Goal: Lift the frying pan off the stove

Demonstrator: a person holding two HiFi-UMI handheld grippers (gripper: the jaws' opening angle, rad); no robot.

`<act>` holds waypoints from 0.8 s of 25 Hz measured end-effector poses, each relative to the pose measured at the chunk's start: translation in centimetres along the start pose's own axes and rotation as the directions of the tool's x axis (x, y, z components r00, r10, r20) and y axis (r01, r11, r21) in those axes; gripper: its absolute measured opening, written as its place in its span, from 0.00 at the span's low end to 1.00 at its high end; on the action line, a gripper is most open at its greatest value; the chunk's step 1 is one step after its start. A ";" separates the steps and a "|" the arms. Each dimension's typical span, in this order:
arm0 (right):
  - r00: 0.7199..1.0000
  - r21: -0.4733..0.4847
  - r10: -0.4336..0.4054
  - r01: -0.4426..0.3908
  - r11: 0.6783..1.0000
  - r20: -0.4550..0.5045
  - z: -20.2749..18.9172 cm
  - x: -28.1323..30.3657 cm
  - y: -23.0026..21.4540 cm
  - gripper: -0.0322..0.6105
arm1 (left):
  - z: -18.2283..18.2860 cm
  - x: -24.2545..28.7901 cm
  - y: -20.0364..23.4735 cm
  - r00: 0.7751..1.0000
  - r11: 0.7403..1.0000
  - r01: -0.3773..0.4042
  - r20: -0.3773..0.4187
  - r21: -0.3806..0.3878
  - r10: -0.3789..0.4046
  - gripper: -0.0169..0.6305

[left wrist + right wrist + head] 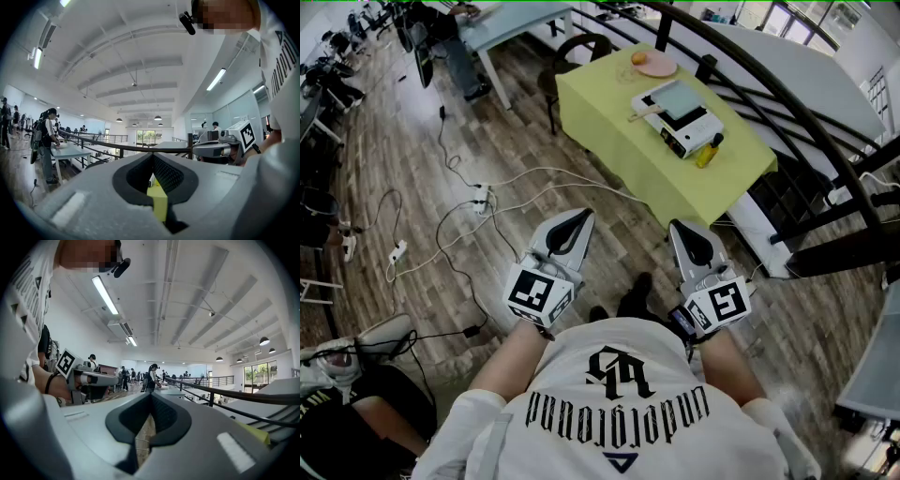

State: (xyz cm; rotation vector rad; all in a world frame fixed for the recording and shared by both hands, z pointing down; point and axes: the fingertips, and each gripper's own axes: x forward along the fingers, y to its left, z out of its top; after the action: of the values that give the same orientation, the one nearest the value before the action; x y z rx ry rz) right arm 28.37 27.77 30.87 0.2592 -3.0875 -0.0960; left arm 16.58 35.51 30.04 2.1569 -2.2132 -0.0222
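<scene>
Person stands on a wooden plank floor (516, 141). Both bare forearms are bent at the elbow and tucked close to the torso, just ahead of a white printed T-shirt (619, 403).

Left gripper (583, 217) is held low in front of the body, nose pointing forward and slightly to the right. Its marker cube (539, 292) sits at the wrist end. Right gripper (679, 228) is alongside at about the same height, nose forward, with its own marker cube (719, 305) at the wrist. The two are near each other, not touching.

Left gripper view: jaws closed tip to tip, nothing gripped. A sliver of yellow-green cloth shows through the oval gap behind the tips. Right gripper view: jaws likewise closed and empty, floorboards showing through the gap.

Square grey frying pan (677, 96) with a pale handle sits on a white tabletop stove (694, 131). The stove stands on a bench draped in yellow-green cloth (605, 94). The bench lies ahead of the person, well apart from both grippers and more in line with the right one.

Also on the bench:
- a pink plate (658, 67) with a round orange fruit (637, 58) at its edge
- a yellow bottle with a dark cap (709, 152) just beside the stove

White power strips (482, 197) and cables trail over the floor to the left.
</scene>
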 end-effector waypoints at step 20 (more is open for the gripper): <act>0.998 0.031 0.040 -0.039 0.999 -0.038 -3.3 3.8 -6.5 0.05 | -2.9 7.2 2.8 1.000 0.992 0.002 -0.029 -0.128 -0.005 0.03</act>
State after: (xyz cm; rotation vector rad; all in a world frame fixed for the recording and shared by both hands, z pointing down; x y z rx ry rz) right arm 25.89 20.55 33.83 0.1984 -3.0559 -0.0427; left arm 13.78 28.43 33.24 2.0806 -2.1296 -0.1274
